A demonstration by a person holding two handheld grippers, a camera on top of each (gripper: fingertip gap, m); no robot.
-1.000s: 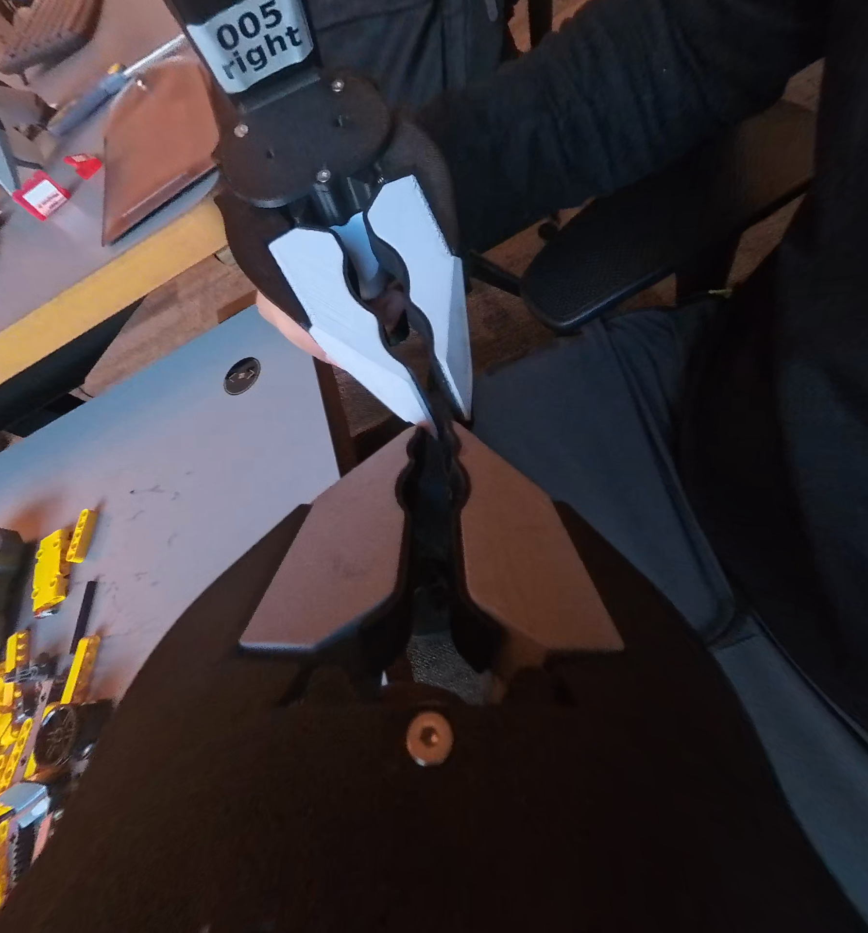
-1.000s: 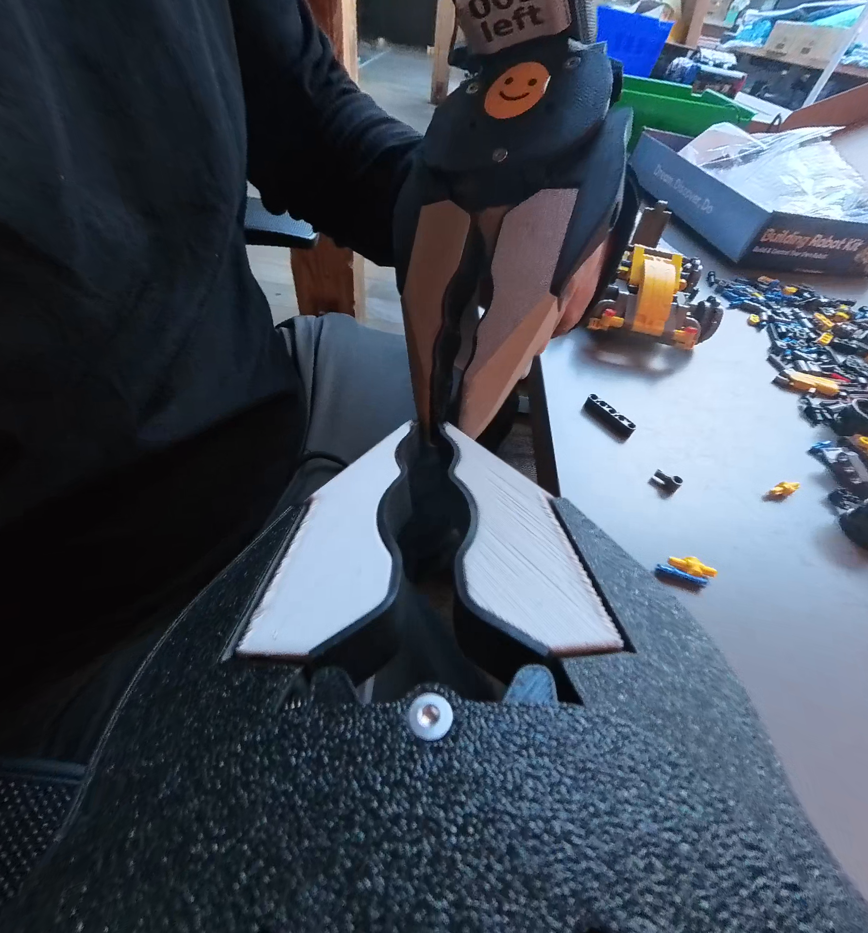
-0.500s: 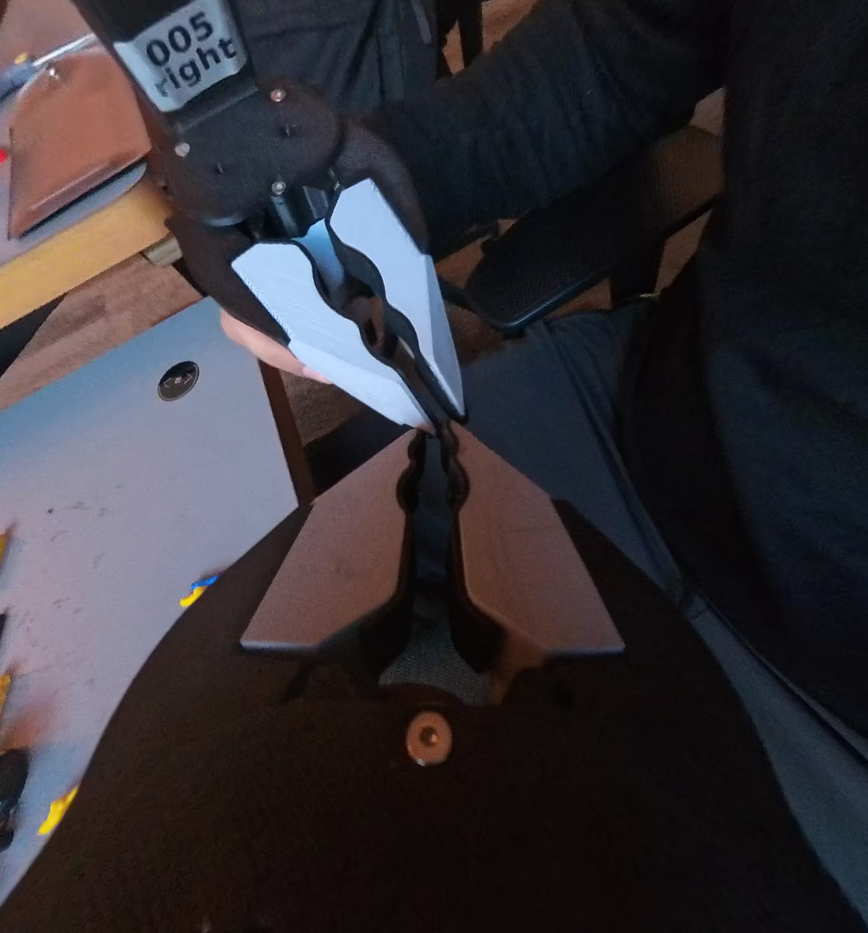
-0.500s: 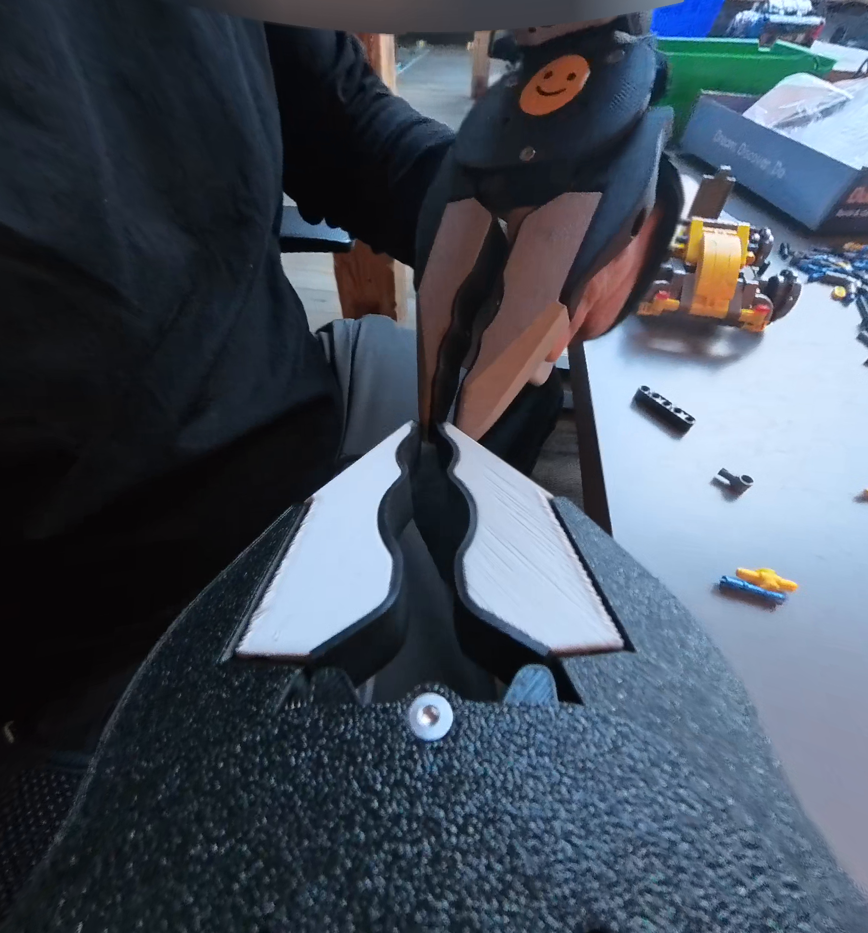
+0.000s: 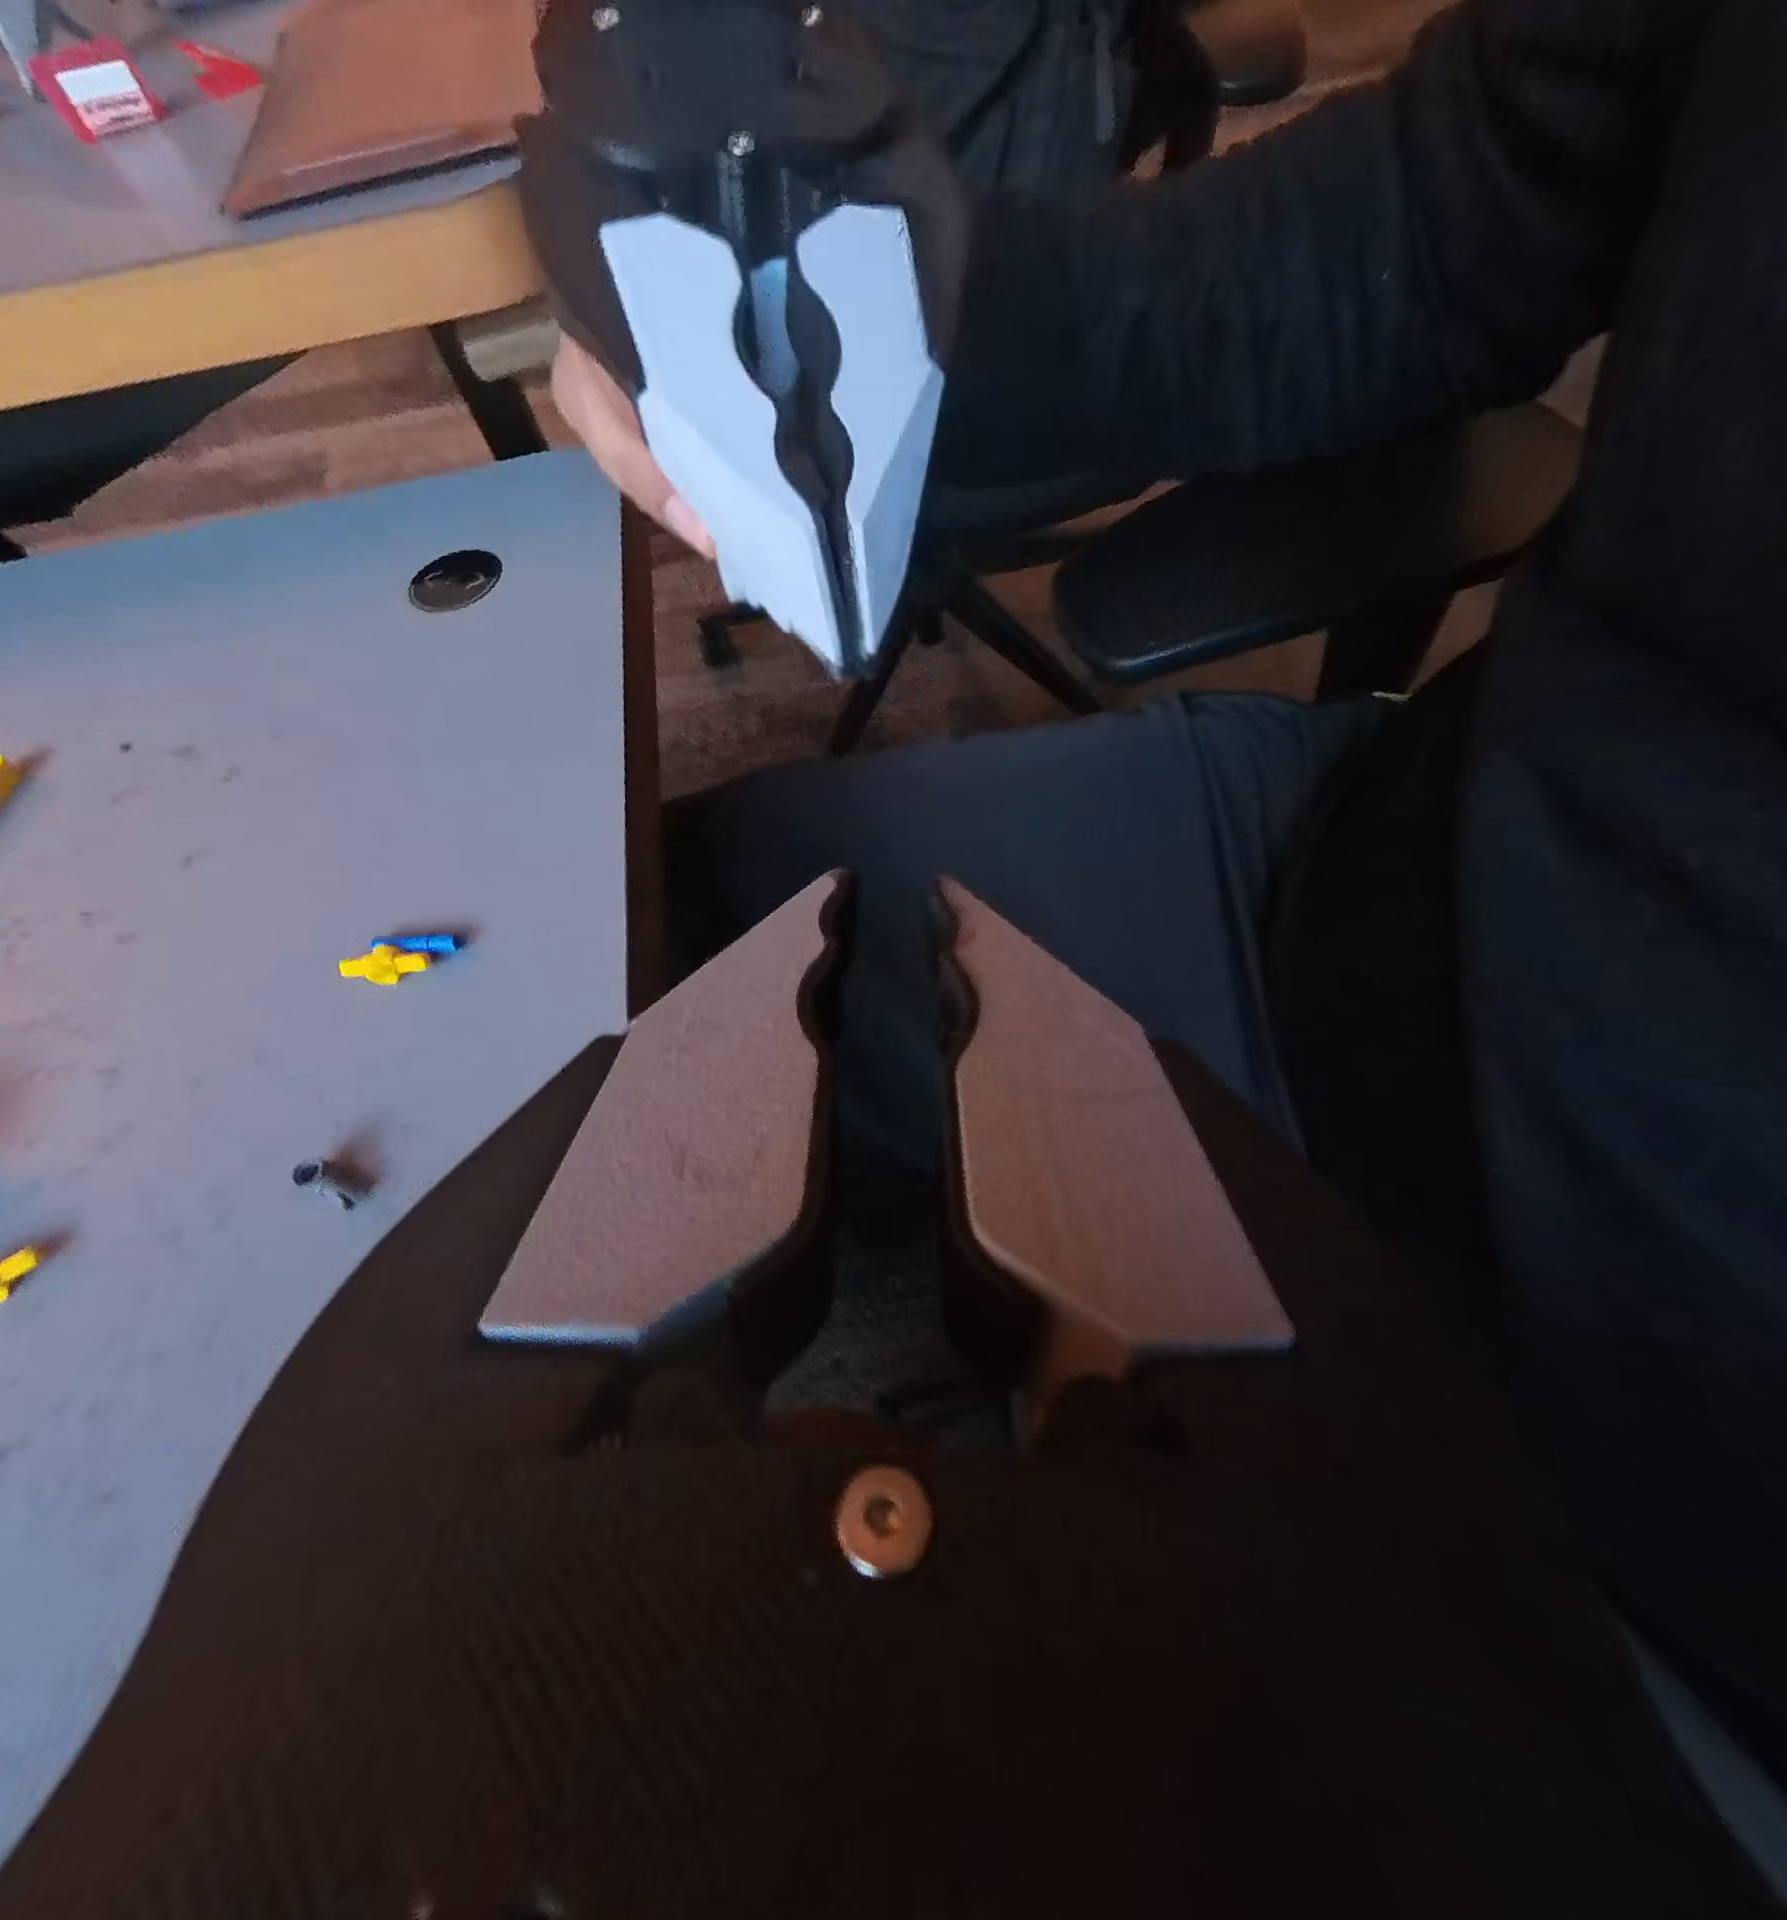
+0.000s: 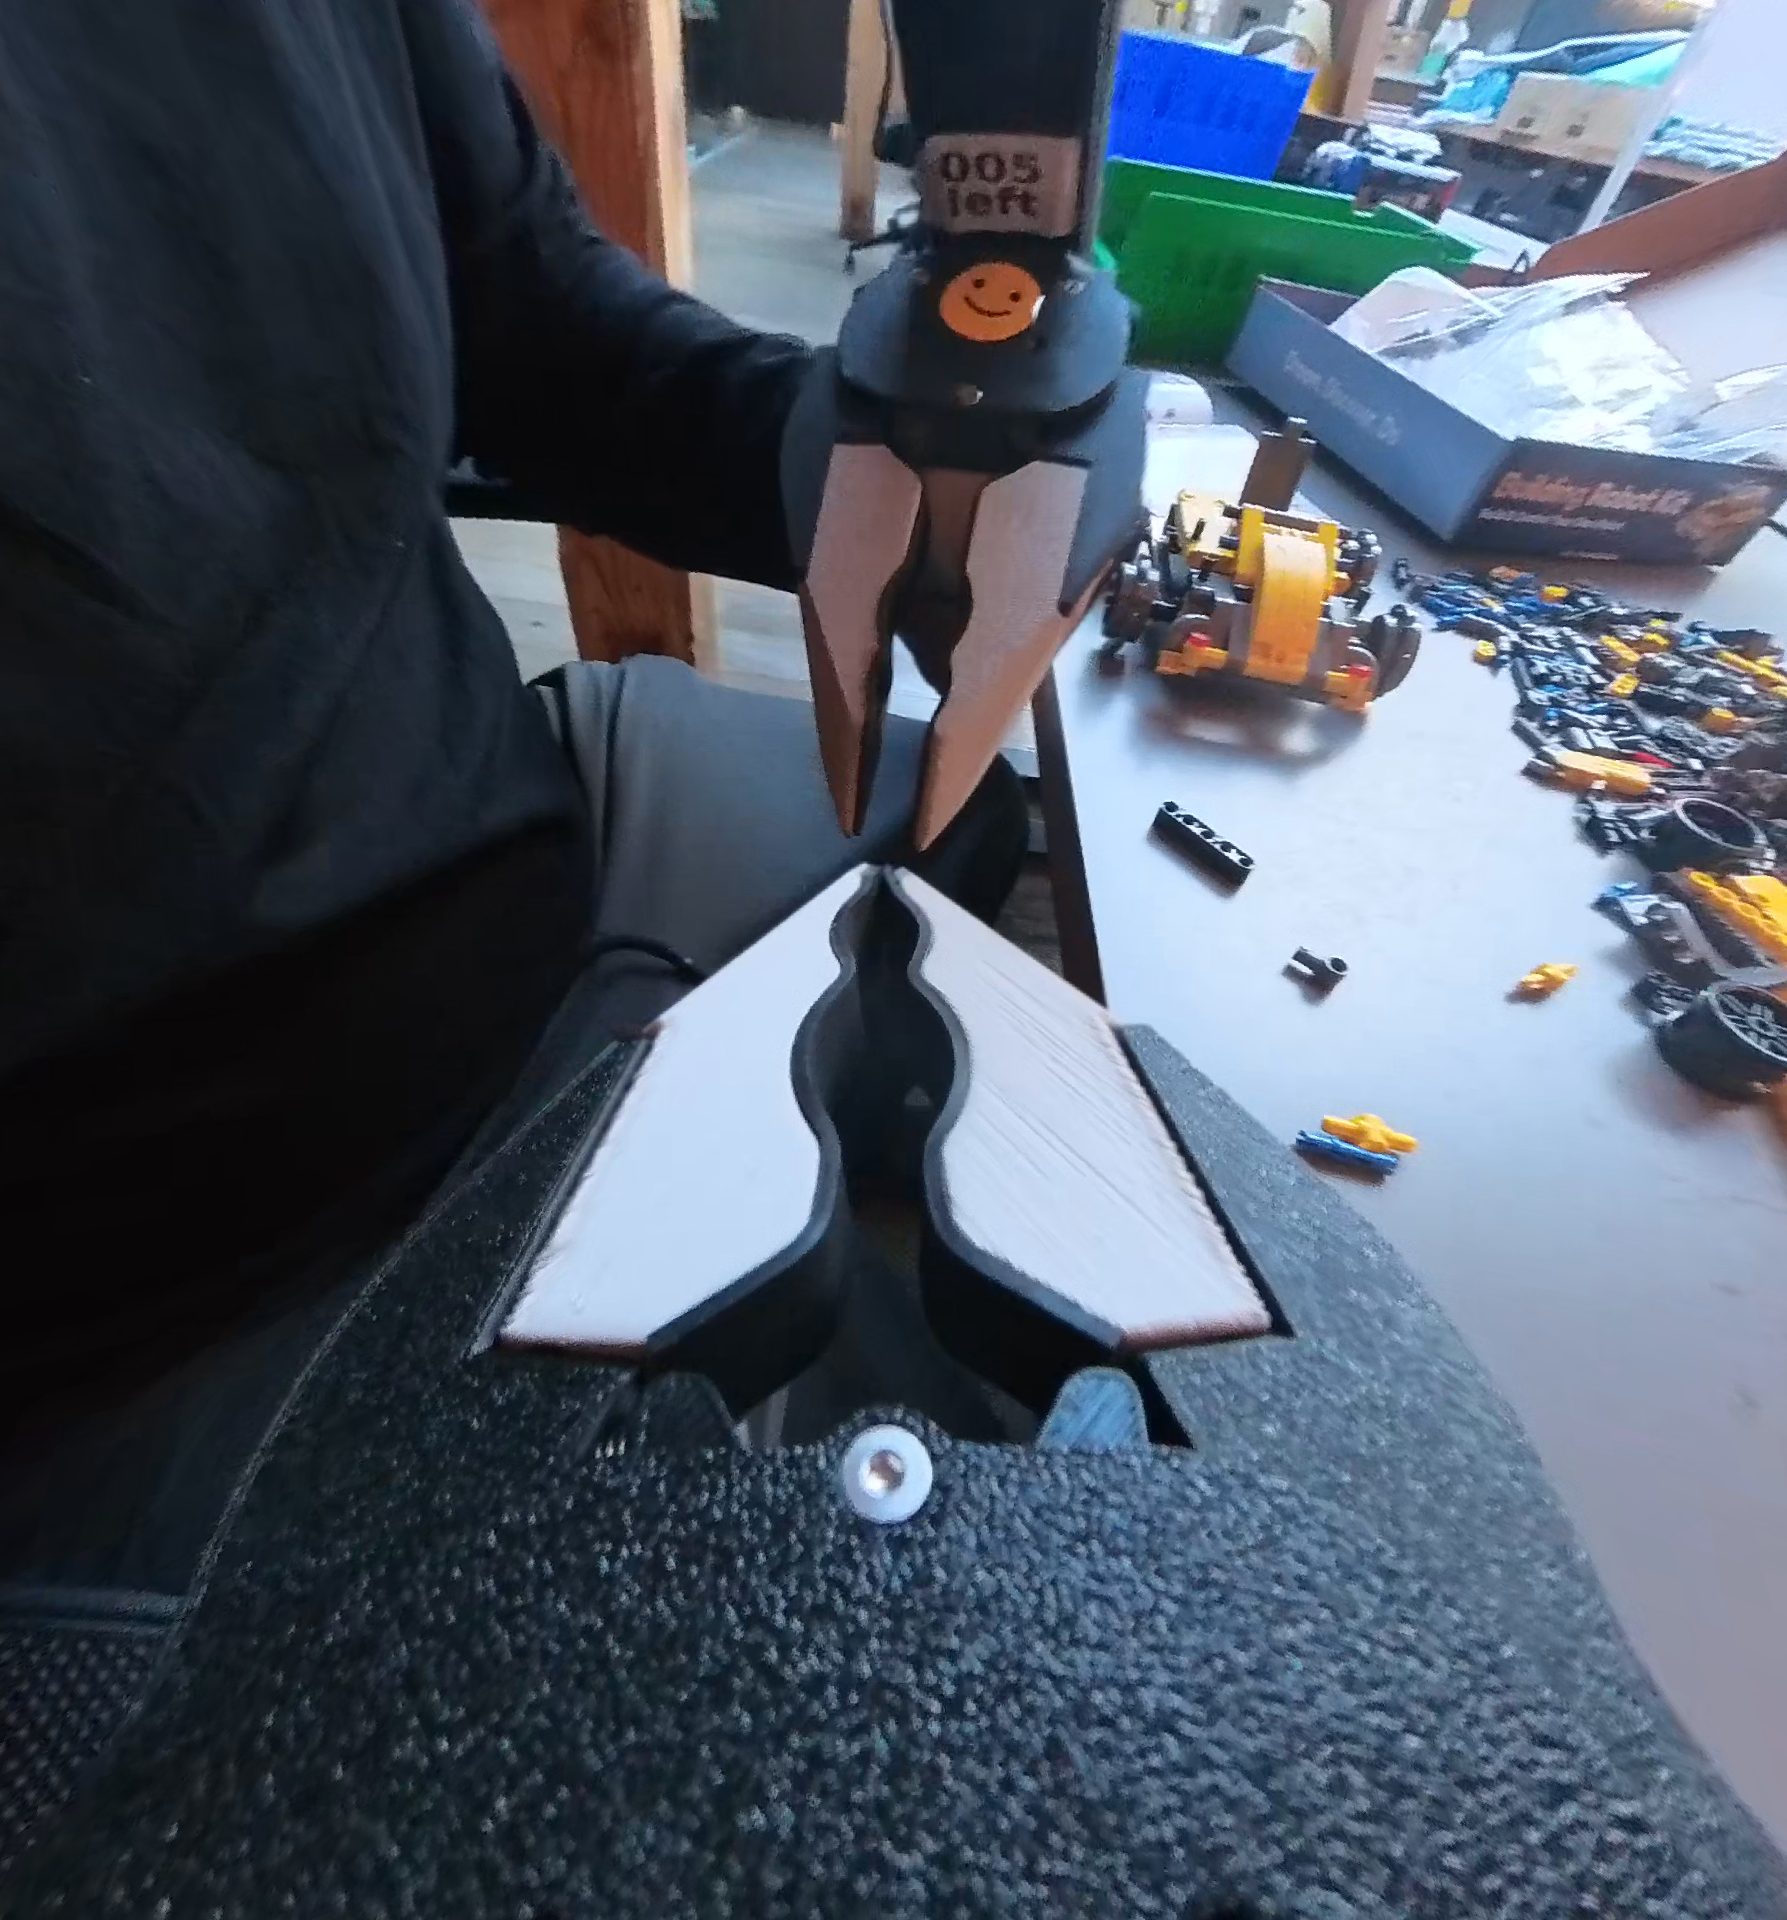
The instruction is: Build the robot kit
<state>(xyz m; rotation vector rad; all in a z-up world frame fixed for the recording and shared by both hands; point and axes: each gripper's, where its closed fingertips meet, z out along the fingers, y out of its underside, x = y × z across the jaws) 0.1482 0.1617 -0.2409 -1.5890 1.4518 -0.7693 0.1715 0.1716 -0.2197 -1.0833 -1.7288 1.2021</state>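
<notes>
The left gripper (image 5: 889, 894) is slightly open and empty; the right gripper (image 6: 881, 878) is pinched closed, apparently on nothing. They face tip to tip off the worktop (image 6: 1491, 1039) near edge (over the person's lap). Any handover wants tips aligned; a blue-and-yellow pin (image 6: 1356, 1148) lies nearest.

From my right wrist camera the left gripper (image 6: 884, 831) hangs tip to tip just beyond my right gripper (image 6: 884, 878), both off the table's (image 6: 1491, 1195) near-left edge and over the person's lap (image 6: 702, 748). On the table to my right a single beam (image 6: 1203, 828) lies nearest the edge, a small connector (image 6: 1317, 967) right of it, crossed pins (image 6: 1356, 1140) nearer still. Farther off sits the built vehicle (image 6: 1268, 613) — behind it the open box (image 6: 1554, 416), to its right the loose parts pile (image 6: 1699, 748).
</notes>
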